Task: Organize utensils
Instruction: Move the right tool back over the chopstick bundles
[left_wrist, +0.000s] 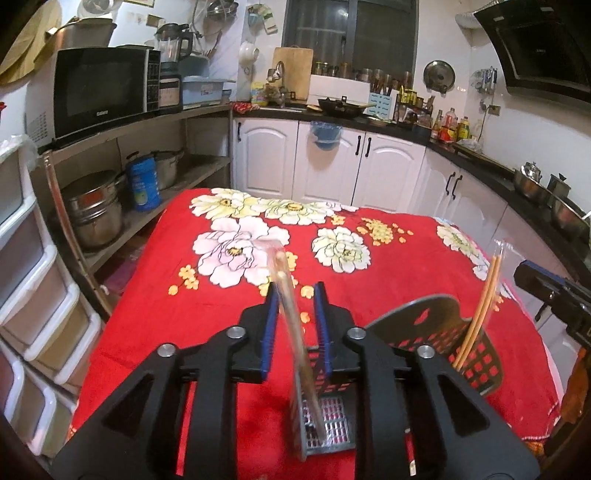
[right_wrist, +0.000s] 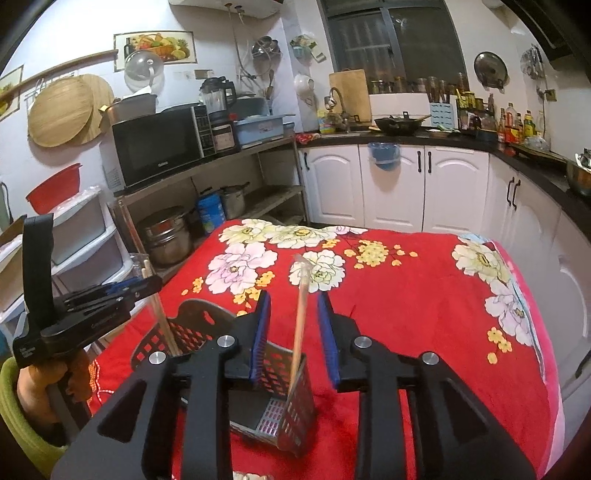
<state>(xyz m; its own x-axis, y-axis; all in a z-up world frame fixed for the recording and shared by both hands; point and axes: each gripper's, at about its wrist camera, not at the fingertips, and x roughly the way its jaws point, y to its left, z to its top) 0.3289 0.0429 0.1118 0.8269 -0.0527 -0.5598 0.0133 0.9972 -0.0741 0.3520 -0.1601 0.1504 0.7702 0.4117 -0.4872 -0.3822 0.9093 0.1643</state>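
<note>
- Left wrist view looks down over the left gripper (left_wrist: 295, 299) at a grey perforated utensil holder (left_wrist: 476, 354) standing on a table spread with a red floral cloth (left_wrist: 388, 291).
- Between the left jaws stands a wrapped pair of chopsticks (left_wrist: 291, 317), its lower end already down in the near compartment of the holder. The jaws stand apart with a gap on each side of the wrapper, so the pair seems to stand on its own, leaning on the holder's wall rather than being gripped.
- A second pair of orange chopsticks (left_wrist: 480, 314) in clear wrap stands in the far compartment, on the right in this view, tilted against the rim. That tilt suits a tall thing in a shallow bin: the wall bears it.
- Right wrist view shows the same arrangement from the other side: the right gripper (right_wrist: 293, 302) straddles its pair (right_wrist: 301, 317), which drops into the compartment nearest that camera.
- Its blue pads (right_wrist: 327, 332) are also apart and clear of the wrapper, though motion blur on the sticks makes the closeness on the left side hard to judge.
- Both pairs go in upright, one per compartment, presumably so they stay sorted and easy to pull out.
- By my reading the drop is done; next would be lifting both grippers straight up so the pads do not snag the crinkly wrap and tip the light holder.
</note>
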